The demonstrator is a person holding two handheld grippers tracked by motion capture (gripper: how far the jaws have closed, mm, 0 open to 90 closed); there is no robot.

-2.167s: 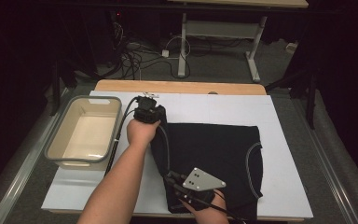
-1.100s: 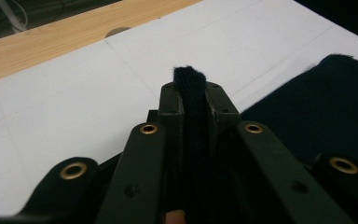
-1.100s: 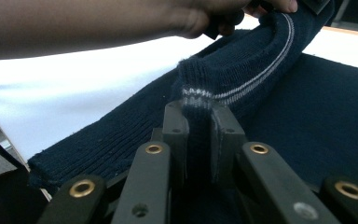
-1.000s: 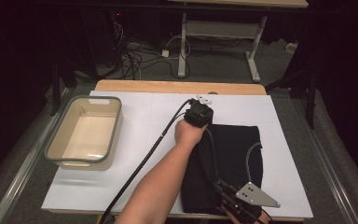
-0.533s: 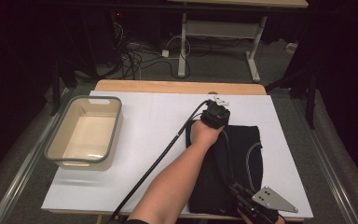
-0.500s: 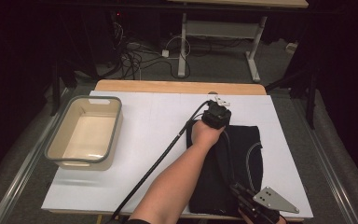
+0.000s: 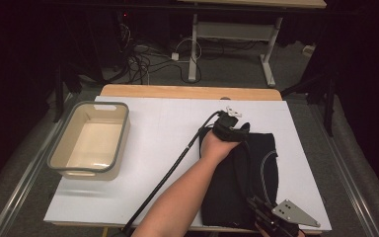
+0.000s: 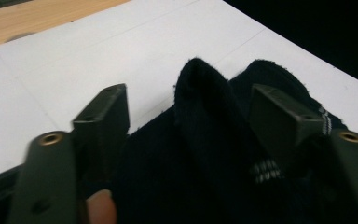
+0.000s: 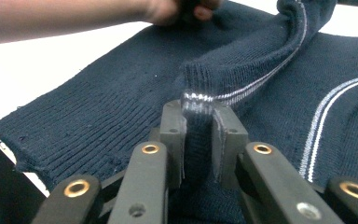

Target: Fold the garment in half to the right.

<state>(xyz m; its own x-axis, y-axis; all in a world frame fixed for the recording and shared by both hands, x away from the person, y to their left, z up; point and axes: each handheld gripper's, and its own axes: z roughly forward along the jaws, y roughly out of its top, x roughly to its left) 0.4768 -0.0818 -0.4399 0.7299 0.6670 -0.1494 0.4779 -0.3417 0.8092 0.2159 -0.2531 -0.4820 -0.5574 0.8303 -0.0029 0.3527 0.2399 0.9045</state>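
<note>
A dark navy knit sweater (image 7: 256, 168) with thin white stripes lies folded narrow on the right part of the white table (image 7: 158, 123). My left gripper (image 7: 229, 123) rests at the sweater's far left corner, held by a hand that reaches across. In the left gripper view, this gripper (image 8: 191, 107) is open, its jaws wide apart with a raised ridge of sweater (image 8: 200, 154) between them. Near the front edge, my right gripper (image 7: 264, 212) is shut on the sweater. In the right gripper view, the jaws of that gripper (image 9: 197, 116) pinch a striped fold of the sweater (image 9: 98, 107).
A beige basin with a grey rim (image 7: 101, 104) stands at the table's left, with nothing in it. The left gripper's black cable (image 7: 177, 168) trails across the table's middle toward the front edge. Cables and desk legs lie on the floor beyond the table.
The left gripper has swept from the table's middle to the right, bringing the sweater's left side over onto the rest. The right gripper has also slid right along the front edge.
</note>
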